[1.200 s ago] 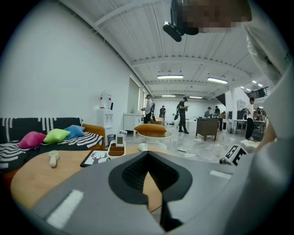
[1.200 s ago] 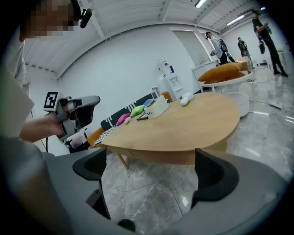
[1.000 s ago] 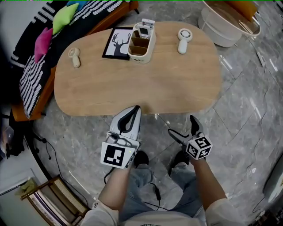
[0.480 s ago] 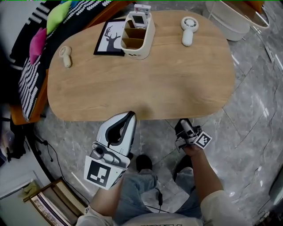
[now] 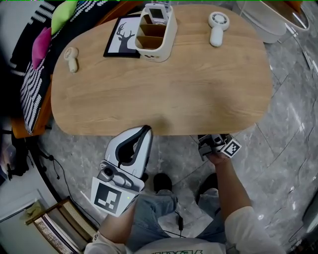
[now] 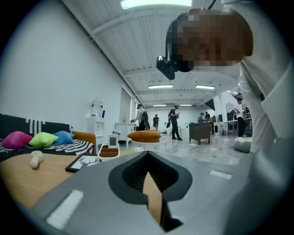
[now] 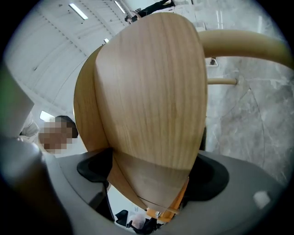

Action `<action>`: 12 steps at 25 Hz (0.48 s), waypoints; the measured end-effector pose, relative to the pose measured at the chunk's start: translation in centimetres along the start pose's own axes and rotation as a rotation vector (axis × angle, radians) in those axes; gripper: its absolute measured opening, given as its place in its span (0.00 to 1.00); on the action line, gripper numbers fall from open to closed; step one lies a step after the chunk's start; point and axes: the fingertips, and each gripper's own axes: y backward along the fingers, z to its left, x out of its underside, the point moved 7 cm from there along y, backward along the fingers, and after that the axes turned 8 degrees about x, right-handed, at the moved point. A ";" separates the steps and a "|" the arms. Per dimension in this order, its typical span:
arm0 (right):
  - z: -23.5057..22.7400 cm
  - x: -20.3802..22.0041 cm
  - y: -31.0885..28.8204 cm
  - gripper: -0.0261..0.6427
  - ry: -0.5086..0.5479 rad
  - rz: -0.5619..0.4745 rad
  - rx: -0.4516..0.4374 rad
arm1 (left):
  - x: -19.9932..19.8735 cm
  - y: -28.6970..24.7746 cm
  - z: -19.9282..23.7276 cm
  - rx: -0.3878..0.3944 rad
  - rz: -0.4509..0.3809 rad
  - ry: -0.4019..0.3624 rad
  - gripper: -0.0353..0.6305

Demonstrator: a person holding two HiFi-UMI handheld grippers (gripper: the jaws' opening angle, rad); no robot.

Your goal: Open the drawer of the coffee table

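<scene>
Drawer front (image 7: 151,181), a pale wooden panel tucked beneath the near edge of the oval coffee table (image 5: 164,94), sits between the jaws of the right gripper (image 5: 208,141) at lower right of centre in the head view. The jaws have just been closing and stand wide on either side of the wood, not yet clamped on it. From above the drawer itself is hidden under the tabletop, and only the gripper's marker cube (image 5: 229,147) and the person's forearm show behind it. To the left, the left gripper (image 5: 147,129) rests with its tip at the table's near edge, jaws drawn together and grasping nothing. Its own marker cube (image 5: 108,198) faces up at lower left. On the tabletop, along the far side, stand a white organizer box (image 5: 156,32), a framed deer picture (image 5: 121,37) just left of it, a white handheld fan (image 5: 217,26) at upper right and a beige handheld fan (image 5: 71,57) at upper left. Beyond the table's left end, pink (image 5: 42,44) and green (image 5: 64,12) cushions lie on a striped throw (image 5: 30,84). Grey marble floor (image 5: 283,139) surrounds the table.
</scene>
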 end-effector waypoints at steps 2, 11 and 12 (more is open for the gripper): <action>0.3 0.0 -0.2 0.78 0.009 -0.009 -0.010 | 0.2 0.0 -0.1 0.003 0.004 -0.002 0.05; 0.3 0.6 0.9 0.75 -0.010 0.005 -0.003 | 0.3 0.1 -0.7 0.011 0.010 -0.003 0.05; 0.2 0.8 1.4 0.75 -0.024 0.005 -0.003 | 0.3 0.2 -0.8 0.013 0.010 -0.002 0.05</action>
